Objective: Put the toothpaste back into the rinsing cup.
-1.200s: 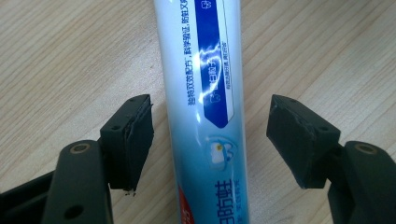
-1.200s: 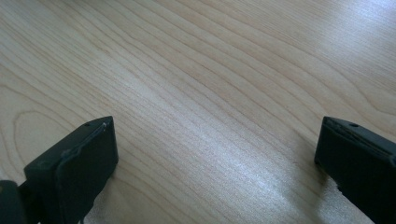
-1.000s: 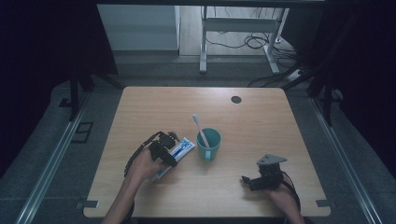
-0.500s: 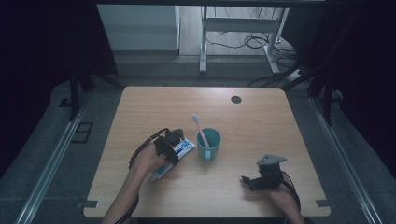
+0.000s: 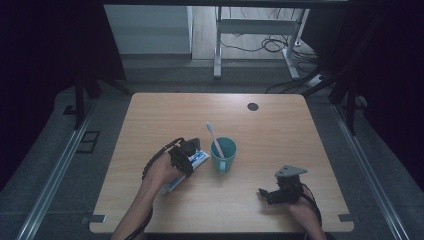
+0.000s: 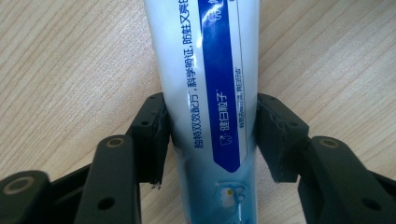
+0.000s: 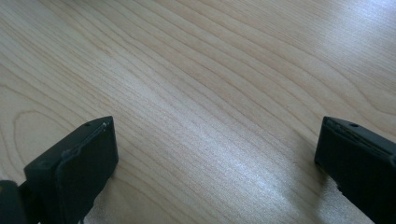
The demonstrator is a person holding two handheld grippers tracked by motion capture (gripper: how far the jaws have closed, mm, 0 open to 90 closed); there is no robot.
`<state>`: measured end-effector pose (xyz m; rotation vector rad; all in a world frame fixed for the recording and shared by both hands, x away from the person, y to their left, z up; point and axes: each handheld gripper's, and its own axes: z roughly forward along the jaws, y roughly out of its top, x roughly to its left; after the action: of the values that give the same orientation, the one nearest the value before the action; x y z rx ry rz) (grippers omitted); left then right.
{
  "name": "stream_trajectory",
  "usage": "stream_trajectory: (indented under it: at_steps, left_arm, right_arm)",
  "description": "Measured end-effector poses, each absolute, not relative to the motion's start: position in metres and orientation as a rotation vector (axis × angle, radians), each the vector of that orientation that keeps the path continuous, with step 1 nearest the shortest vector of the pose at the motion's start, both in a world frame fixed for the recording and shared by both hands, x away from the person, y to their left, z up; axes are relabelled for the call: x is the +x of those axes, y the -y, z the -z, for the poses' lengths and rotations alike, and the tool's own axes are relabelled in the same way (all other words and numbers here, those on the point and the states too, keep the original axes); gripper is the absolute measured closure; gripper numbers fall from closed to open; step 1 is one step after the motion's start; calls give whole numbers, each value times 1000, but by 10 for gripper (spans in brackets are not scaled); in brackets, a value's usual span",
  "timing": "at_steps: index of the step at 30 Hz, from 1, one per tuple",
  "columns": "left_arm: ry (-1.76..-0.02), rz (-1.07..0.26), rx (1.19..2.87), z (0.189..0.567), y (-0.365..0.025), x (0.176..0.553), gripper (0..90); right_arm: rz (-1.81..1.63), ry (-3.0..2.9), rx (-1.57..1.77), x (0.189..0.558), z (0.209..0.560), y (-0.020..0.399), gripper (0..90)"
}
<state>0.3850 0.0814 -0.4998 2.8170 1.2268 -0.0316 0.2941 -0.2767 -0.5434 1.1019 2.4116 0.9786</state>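
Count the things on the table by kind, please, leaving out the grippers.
Toothpaste tube: 1
Cup, teal: 1
Toothbrush, standing in the cup: 1
Total: 3

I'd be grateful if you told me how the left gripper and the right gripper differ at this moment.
The left gripper has the toothpaste tube between its jaws, which have just been closing on it; the right gripper has only bare table between its jaws. The left gripper's pads stand at the tube's sides, beside the teal cup; the right gripper's stand wide apart, away from it. Both are black and hand-held.
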Motion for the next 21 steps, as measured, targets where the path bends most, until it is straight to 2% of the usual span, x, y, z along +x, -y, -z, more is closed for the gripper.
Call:
stream_trajectory:
  at_steps: [3, 8, 11, 21]
  left_arm:
    - [-1225, 44, 2815, 499, -82, 385, 514]
    - [-1205, 55, 2821, 494, -84, 385, 629]
    - [-1199, 56, 2818, 493, -85, 385, 668]
    - [-1194, 110, 2735, 492, -96, 383, 711]
  right_arm:
    - [-979, -2412, 1102, 294, 543, 277, 0]
    - [-979, -2412, 1101, 294, 543, 277, 0]
    - [-979, -2412, 1101, 294, 543, 277, 0]
    - [-979, -2412, 1101, 294, 543, 277, 0]
